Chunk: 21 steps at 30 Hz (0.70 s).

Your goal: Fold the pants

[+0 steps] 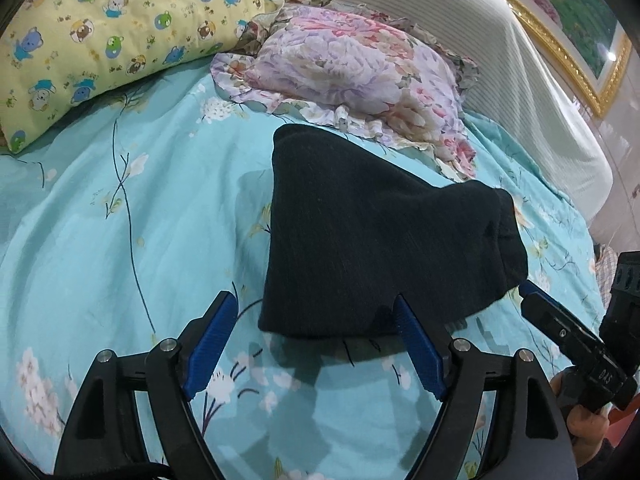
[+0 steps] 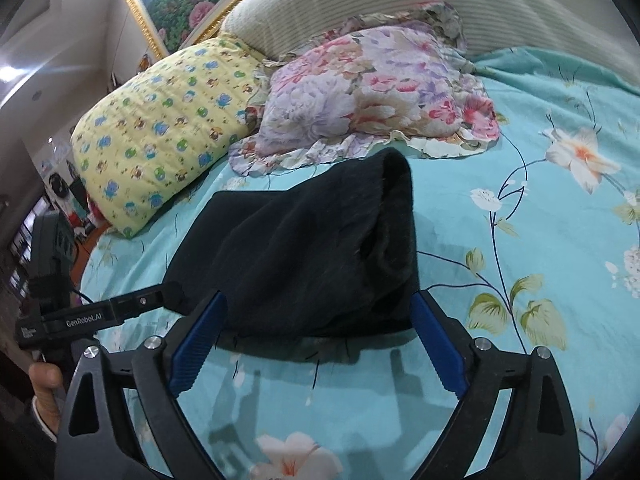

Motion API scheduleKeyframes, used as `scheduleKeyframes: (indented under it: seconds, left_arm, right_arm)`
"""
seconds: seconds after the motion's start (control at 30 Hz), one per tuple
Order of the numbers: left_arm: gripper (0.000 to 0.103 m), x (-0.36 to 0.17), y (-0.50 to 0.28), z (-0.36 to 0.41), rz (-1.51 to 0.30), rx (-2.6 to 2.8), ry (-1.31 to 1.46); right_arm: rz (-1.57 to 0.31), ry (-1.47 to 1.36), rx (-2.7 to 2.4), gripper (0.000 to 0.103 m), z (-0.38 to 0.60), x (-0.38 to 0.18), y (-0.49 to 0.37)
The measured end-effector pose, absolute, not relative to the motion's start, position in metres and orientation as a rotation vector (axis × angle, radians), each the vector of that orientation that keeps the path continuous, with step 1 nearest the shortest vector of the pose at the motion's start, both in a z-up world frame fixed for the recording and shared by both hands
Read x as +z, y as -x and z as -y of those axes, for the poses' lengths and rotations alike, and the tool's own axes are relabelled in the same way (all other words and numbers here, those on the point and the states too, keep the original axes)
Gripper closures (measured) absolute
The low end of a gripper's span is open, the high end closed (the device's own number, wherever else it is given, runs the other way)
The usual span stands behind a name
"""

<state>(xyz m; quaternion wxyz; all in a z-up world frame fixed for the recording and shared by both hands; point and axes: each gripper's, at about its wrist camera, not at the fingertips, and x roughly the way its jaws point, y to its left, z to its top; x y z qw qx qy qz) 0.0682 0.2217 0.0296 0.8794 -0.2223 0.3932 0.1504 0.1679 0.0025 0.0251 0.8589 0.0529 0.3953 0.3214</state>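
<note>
Turquoise floral bedsheet (image 1: 120, 220) carries folded black knit pants (image 1: 360, 240) below its pillows, both blue-padded grippers (image 1: 316, 336) (image 2: 320, 340) spread apart, apparently released.

A home bedroom: bed (image 1: 120, 220) with floral sheet, pillows (image 1: 100, 32), framed picture (image 1: 568, 20).

Pants (image 1: 360, 240): black, soft knit. Folded into a compact, thick bundle, roughly wedge-shaped. Lying flat on the turquoise floral bed sheet (image 1: 140, 220), near the middle of the bed. One end shows a rounded fold with a dark opening, seen best from the right wrist. Far corner just beside the floral pillow (image 1: 352, 68).
</note>
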Motion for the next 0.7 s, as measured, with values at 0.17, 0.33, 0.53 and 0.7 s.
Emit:
scheduleKeyframes:
  seconds: [0.17, 0.33, 0.53, 0.7]
  left_arm:
    - [0.021, 0.032, -0.059, -0.211, -0.81, 0.324, 0.428]
    - [0.021, 0.033, -0.051, -0.202, -0.806, 0.339, 0.392]
    - [0.021, 0.033, -0.047, -0.193, -0.803, 0.359, 0.339]
    - [0.021, 0.027, -0.048, -0.186, -0.822, 0.373, 0.306]
  right_arm:
    - [-0.8, -0.035, 0.671, 0.009, -0.01, 0.027, -0.151]
    - [-0.785, 0.0, 0.661, 0.009, -0.012, 0.027, -0.142]
    - [-0.759, 0.034, 0.654, 0.007, -0.015, 0.029, -0.136]
    - [-0.74, 0.056, 0.646, 0.004, -0.016, 0.028, -0.132]
